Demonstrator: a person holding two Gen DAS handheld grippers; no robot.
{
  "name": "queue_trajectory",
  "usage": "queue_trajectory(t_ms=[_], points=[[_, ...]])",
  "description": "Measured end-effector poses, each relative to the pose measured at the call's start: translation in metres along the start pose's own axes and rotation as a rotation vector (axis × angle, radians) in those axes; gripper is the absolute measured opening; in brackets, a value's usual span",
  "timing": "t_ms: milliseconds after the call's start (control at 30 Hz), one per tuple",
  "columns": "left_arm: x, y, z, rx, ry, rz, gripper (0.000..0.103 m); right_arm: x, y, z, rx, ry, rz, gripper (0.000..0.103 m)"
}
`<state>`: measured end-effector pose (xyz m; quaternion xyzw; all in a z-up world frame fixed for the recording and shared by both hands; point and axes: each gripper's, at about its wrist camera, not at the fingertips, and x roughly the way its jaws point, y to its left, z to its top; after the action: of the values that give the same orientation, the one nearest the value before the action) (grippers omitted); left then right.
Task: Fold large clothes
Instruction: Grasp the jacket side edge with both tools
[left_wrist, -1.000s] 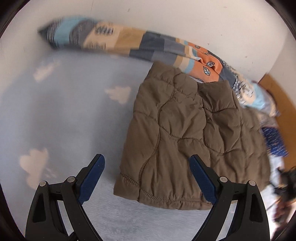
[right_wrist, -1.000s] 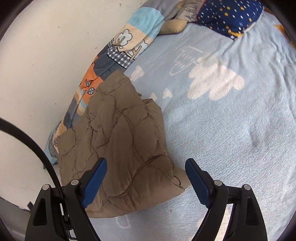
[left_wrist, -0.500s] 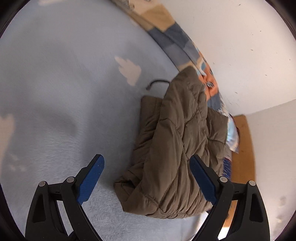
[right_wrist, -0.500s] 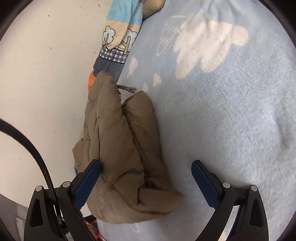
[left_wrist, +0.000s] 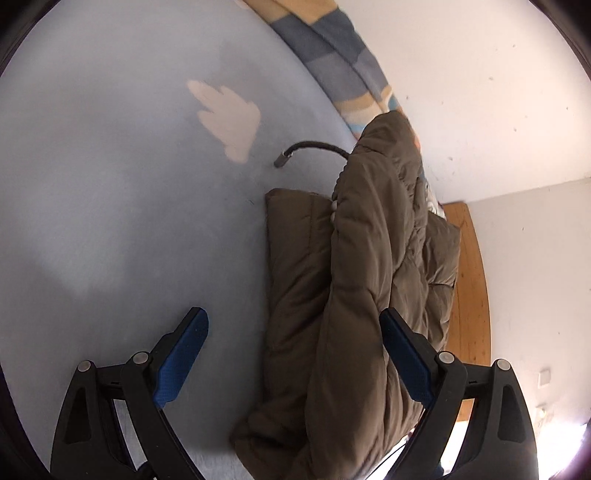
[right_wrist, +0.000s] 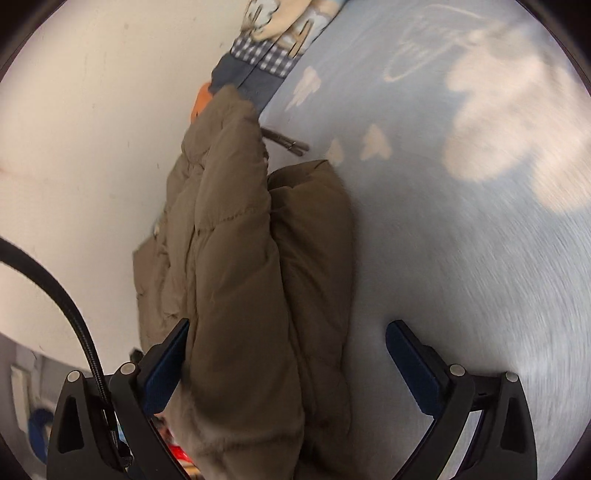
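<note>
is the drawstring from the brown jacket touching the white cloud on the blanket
Apart. The left wrist view shows blue blanket between the drawstring tip and the white cloud.

Soft daylight, fisheye-warped edges, motion-blurred right view

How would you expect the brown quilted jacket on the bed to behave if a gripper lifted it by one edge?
The jacket would probably sag and unfold, since it lies in soft, loose layers. Its puffy quilting suggests it is light for its bulk. The cord trailing onto the bedspread would likely dangle.
</note>
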<state>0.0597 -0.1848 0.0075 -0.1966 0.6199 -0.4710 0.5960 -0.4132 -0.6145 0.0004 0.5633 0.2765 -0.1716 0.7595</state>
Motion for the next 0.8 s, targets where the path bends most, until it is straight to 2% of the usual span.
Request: queue_trajectory(t_ms=[233,467,667,733,767,800], points=[[0.023,-0.003,0.028,0.104,0.085,-0.027,0.094,0.025,0.008,0.022,-0.133,0.127,-0.003,0.103],[0.047,-0.022,0.037,0.239,0.104,-0.026,0.103,0.053,0.021,0.034,-0.257,0.163,0.018,0.103],[0.066,-0.044,0.034,0.333,0.115,-0.014,0.103,0.073,0.037,0.031,-0.329,0.181,0.049,0.103],[0.069,-0.049,0.038,0.34,0.108,0.005,0.089,0.079,0.044,0.028,-0.359,0.182,0.078,0.091],[0.066,-0.052,0.04,0.328,0.104,-0.006,0.072,0.078,0.048,0.024,-0.362,0.179,0.113,0.078],[0.062,-0.055,0.042,0.319,0.093,-0.004,0.061,0.079,0.051,0.023,-0.366,0.172,0.113,0.069]])
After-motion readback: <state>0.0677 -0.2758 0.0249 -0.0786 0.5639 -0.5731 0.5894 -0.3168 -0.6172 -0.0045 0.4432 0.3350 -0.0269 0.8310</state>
